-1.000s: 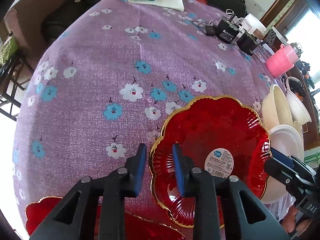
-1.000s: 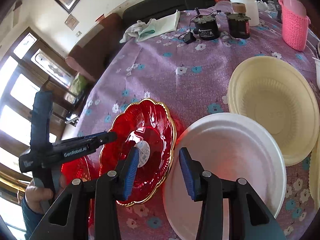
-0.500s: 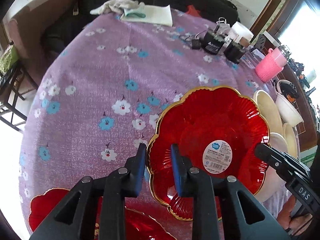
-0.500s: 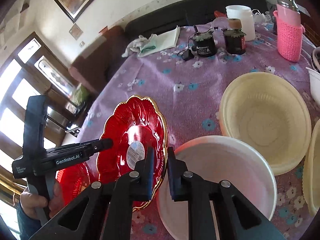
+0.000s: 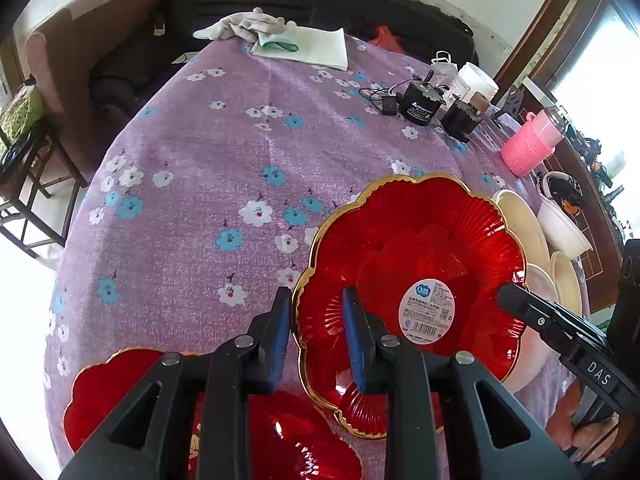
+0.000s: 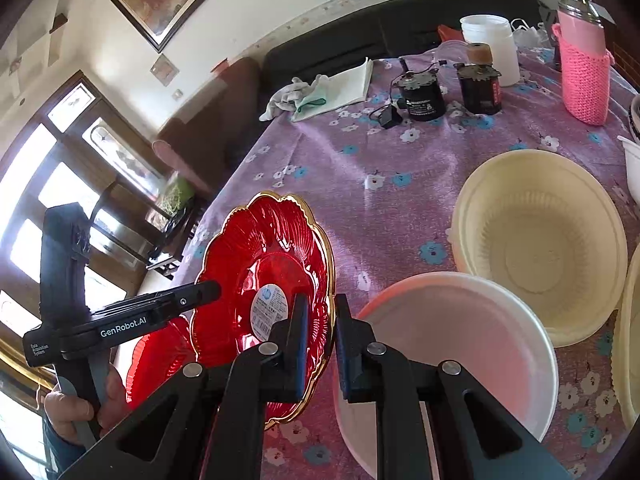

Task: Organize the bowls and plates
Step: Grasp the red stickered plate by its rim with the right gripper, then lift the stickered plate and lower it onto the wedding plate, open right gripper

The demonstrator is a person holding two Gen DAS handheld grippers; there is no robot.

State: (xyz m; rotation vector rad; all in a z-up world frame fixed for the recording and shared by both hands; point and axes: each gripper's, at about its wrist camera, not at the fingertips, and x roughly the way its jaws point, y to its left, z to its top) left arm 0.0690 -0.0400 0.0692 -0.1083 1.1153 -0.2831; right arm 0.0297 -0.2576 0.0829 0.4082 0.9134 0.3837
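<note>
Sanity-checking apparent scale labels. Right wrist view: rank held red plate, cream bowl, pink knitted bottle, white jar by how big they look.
1. Held red plate and cream bowl: look about alike; plate is nearer and tilted, so unranked.
2. Pink knitted bottle.
3. White jar, farthest, so true size unsure.

Your left gripper [image 5: 316,336] is clamped at eight o'clock on what it holds, angled steeply down. Your right gripper [image 6: 320,344] pinches at four o'clock.
</note>
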